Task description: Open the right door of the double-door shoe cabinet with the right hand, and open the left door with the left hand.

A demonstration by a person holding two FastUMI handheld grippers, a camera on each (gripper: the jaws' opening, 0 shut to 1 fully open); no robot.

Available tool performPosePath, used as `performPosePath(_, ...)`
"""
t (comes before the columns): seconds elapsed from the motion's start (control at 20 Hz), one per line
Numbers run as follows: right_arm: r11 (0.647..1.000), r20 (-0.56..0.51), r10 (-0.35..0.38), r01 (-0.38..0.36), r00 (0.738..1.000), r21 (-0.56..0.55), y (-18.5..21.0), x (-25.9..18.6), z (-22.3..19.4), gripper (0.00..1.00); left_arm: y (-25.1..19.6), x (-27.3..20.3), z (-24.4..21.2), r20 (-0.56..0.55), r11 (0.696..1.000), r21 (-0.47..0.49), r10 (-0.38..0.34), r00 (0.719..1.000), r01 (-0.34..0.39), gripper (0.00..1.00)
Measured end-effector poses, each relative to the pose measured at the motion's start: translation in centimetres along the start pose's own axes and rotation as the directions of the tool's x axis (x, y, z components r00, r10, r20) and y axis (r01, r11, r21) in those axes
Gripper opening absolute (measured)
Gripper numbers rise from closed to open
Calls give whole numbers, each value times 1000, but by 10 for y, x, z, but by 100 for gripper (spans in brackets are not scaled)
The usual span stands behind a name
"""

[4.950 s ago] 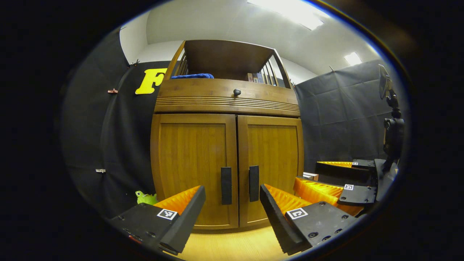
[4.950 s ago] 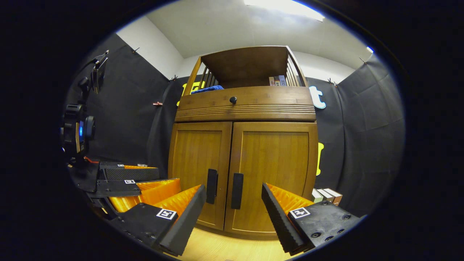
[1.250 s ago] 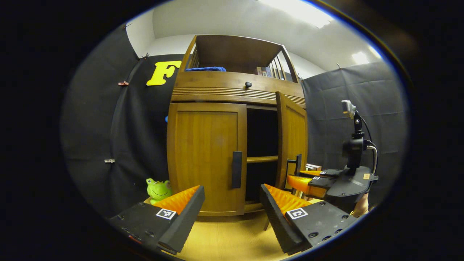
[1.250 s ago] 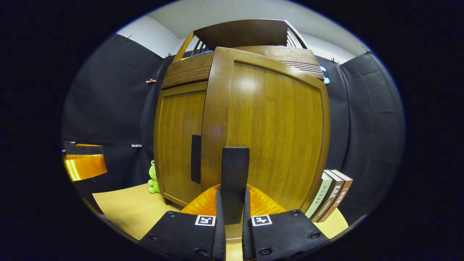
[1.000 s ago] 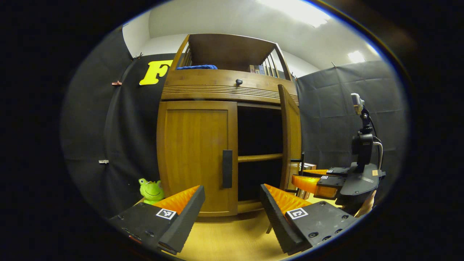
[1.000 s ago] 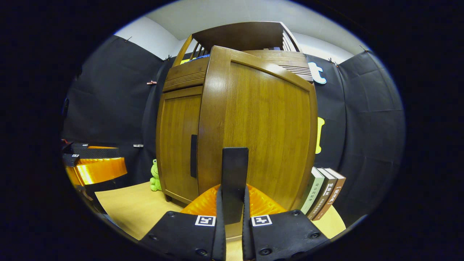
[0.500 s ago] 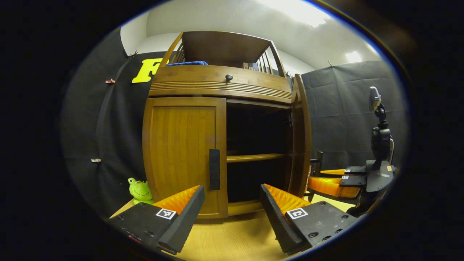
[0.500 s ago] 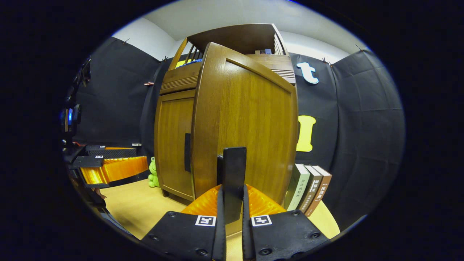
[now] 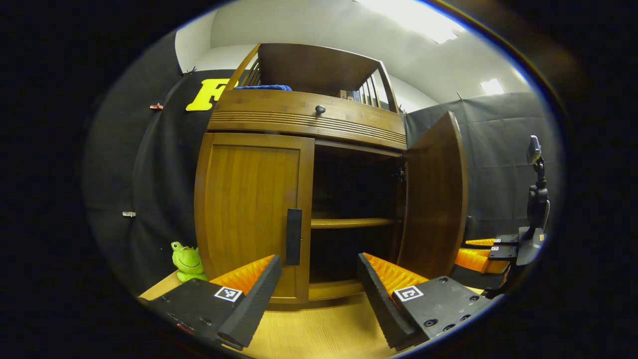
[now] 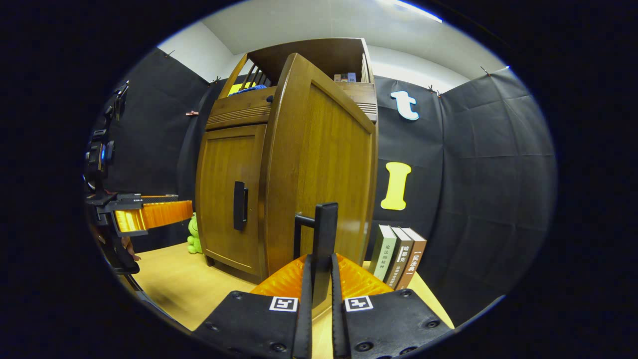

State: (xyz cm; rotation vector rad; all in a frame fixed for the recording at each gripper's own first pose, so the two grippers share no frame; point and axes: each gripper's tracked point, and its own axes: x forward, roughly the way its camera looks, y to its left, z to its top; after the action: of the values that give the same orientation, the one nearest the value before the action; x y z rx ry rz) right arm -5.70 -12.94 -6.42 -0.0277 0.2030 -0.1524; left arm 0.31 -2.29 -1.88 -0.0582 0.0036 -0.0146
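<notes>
On tabletop [image 9: 319, 334], against black cloth wall: shoe cabinet [image 9: 299, 149]. Right door [image 9: 434, 199] swung wide open, inner face toward left gripper view, dark interior and middle shelf [image 9: 351, 223] exposed. Right gripper [image 10: 319, 299] jaws narrow, clamped on right door handle [image 10: 324, 239], both fingers pressing the vertical bar, handle rising straight up from between them in right gripper view. Seen from left gripper view, right gripper [image 9: 481, 252] sits behind the open door's outer edge. Left door [image 9: 251, 214] closed, flush with frame; left door handle [image 9: 293, 237] untouched. Left gripper [image 9: 319, 294] jaws spread wide, holding nothing, low in front of cabinet, apart from it; left door handle lies ahead, just above and inside the left finger, open compartment ahead of the gap. Green frog toy [image 9: 187, 260] on tabletop beside cabinet's left side. Three books [image 10: 398, 257] upright beside cabinet's right side. Blue cloth [image 9: 264, 88] on top shelf.
</notes>
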Motion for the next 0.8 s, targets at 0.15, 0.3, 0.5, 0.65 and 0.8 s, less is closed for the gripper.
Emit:
performPosePath(0.15,999,21,-44,44,999,-13,-14,-2,7,19,-2,3,-1,0,1000,-9,-12,1000,12,94)
performPosePath(0.3,990,49,-128,130,991,-50,-44,-4,13,19,-5,1,-2,-6,999,-14,-36,999,36,94)
performPosePath(0.5,992,59,-116,119,991,-41,-67,-12,17,12,-8,0,3,16,999,-28,-45,999,46,95)
performPosePath(0.65,994,42,-106,106,993,17,-93,-15,14,10,-8,1,5,22,999,-38,-37,999,38,94)
performPosePath(0.8,994,45,-105,103,993,48,-109,-21,13,10,-2,5,4,12,1000,-27,6,1000,-5,95)
